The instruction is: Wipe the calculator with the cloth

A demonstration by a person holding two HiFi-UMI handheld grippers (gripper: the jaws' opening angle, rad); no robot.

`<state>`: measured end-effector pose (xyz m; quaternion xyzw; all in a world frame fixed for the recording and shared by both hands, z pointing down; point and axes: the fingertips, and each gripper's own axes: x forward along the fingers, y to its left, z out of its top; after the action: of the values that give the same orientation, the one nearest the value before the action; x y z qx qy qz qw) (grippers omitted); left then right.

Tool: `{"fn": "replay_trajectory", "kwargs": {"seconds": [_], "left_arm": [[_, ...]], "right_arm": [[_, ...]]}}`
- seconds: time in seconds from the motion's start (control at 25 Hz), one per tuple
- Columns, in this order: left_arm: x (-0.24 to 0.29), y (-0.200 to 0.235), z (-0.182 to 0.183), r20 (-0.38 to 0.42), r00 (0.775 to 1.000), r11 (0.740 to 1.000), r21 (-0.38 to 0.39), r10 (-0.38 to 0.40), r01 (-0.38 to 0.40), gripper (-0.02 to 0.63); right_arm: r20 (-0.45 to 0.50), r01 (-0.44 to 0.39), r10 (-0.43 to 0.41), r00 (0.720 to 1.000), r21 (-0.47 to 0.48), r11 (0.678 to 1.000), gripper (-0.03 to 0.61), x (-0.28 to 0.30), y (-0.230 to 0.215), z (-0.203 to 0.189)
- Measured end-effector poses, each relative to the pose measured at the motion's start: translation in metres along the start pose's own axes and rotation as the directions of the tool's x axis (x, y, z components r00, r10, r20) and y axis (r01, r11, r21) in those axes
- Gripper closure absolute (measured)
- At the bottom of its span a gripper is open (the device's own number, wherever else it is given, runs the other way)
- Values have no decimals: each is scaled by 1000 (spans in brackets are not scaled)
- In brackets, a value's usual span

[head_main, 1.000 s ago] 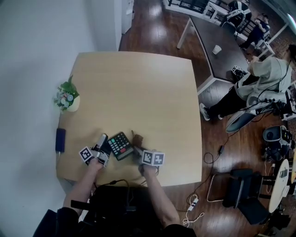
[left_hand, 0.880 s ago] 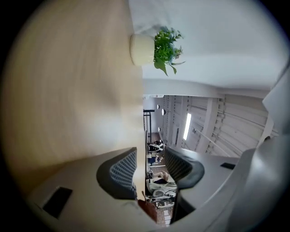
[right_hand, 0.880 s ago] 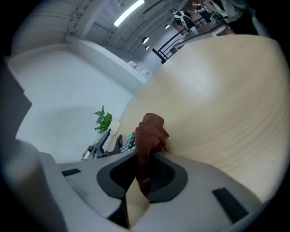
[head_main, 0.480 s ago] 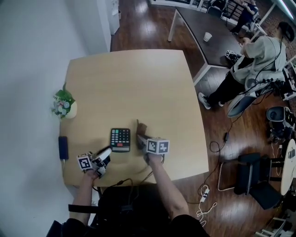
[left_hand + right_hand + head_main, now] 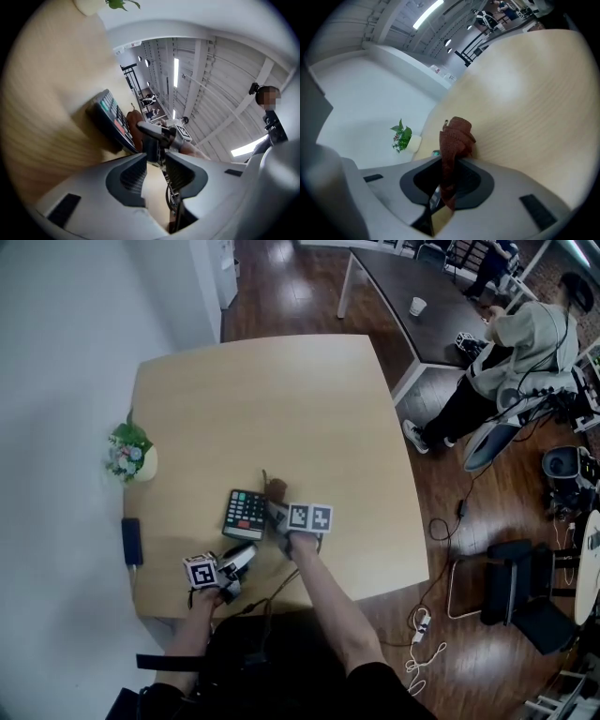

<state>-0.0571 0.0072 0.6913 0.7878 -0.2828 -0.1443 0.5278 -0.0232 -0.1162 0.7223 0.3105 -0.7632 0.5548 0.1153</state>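
Observation:
The dark calculator lies flat near the table's front edge; the left gripper view shows it edge-on. My right gripper is just to the right of it, shut on a brown cloth that sticks up from the jaws. The cloth's tip is at the calculator's right edge. My left gripper hovers level just in front of the calculator, pointing at it. Its jaws have just been closing, but a gap still shows and nothing is between them.
A small potted plant stands at the table's left edge, with a dark flat device in front of it. A cable hangs over the front edge. A person sits at another table far right, near chairs.
My left gripper drew back from the calculator's left side to the front edge, then slid right below the calculator. My right gripper, still holding the cloth, shifted closer to the calculator's right edge.

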Motion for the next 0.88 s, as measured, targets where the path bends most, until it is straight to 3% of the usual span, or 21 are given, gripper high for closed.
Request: {"fn": "replay_trajectory", "kwargs": {"seconds": [0.08, 0.2, 0.28, 0.36, 0.44, 0.52, 0.6, 0.72, 0.88], "left_arm": [[4, -1, 3, 24, 999, 999, -34, -36, 37, 492], [5, 8, 6, 7, 1000, 1000, -26, -1, 1, 492], [7, 5, 6, 8, 1000, 999, -40, -20, 20, 492], [5, 2, 4, 1, 1000, 999, -39, -30, 30, 492], [-7, 10, 7, 0, 1000, 1000, -14, 15, -15, 492], [-19, 14, 19, 80, 997, 998, -53, 24, -20, 493], [-26, 17, 34, 181, 983, 993, -116, 14, 7, 494], [-28, 24, 44, 257, 966, 987, -160, 33, 8, 494], [-27, 26, 45, 269, 962, 984, -178, 47, 1, 500]], "right_arm": [[-13, -20, 20, 1000, 23, 1000, 515, -10, 7, -30], [-110, -80, 83, 990, 34, 996, 515, -26, 27, -89], [-162, -103, 109, 981, 47, 994, 515, -38, 34, -117], [-129, -83, 85, 988, 17, 996, 515, -45, 27, -105], [-20, -39, 38, 999, -49, 998, 515, -46, 16, -56], [92, 19, -9, 996, -113, 993, 515, -41, 6, 3], [133, 75, -55, 990, -151, 986, 515, -28, -5, 42], [53, 72, -64, 996, -152, 986, 515, 0, -9, 39], [10, 34, -33, 999, -126, 991, 515, 1, 8, -3]]}}
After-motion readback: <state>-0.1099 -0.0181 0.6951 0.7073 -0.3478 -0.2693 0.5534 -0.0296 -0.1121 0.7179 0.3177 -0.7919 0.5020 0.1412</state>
